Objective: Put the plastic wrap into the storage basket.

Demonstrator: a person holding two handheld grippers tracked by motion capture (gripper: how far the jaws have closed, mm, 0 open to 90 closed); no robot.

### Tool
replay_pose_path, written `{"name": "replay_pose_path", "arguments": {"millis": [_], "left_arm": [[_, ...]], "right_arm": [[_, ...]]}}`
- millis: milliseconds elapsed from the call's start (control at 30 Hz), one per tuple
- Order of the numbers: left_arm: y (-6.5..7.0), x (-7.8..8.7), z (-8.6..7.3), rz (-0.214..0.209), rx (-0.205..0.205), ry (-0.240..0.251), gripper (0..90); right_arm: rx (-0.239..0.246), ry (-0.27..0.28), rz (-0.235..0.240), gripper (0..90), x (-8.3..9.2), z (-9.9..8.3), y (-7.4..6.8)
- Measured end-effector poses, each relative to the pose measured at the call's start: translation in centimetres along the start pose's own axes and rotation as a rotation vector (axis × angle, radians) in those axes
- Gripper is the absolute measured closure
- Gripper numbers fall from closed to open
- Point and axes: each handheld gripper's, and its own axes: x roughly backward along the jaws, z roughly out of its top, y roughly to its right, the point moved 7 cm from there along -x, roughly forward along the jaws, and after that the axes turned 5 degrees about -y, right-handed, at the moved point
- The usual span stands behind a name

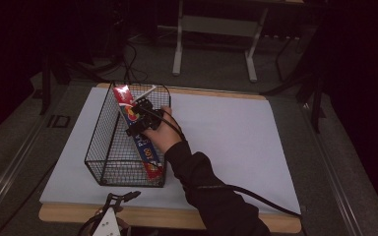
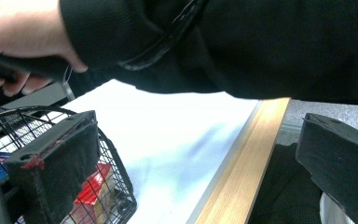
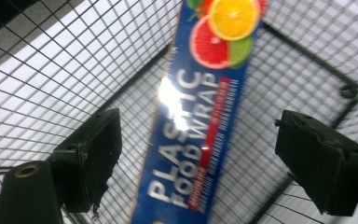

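Working over our white-topped table (image 1: 226, 137) in a dark room. Both grippers' jaws spread; box (image 3: 196, 121) in basket (image 1: 103, 147) reads "PLASTIC FOOD WRAP".

The blue box (image 3: 200, 121) reads "PLASTIC FOOD WRAP"; the high view shows "100" on it.

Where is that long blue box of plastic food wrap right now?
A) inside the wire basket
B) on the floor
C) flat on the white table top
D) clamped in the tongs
A: the plastic wrap box lies inside the wire basket, with the right tongs open above it, not touching.
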Motion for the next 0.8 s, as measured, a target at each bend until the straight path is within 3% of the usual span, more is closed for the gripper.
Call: {"name": "replay_pose_path", "arguments": {"millis": [467, 800], "left_arm": [[0.0, -0.4, -0.2, -0.005, 0.007, -0.015, 0.2], [-0.2, -0.6, -0.3, 0.0, 0.012, -0.019, 0.2]], "right_arm": [[0.074, 0.104, 0.01, 12.9, 5.9, -2.1, 1.9], [0.071, 0.141, 0.007, 13.2, 8.7, -5.4, 4.1]]}}
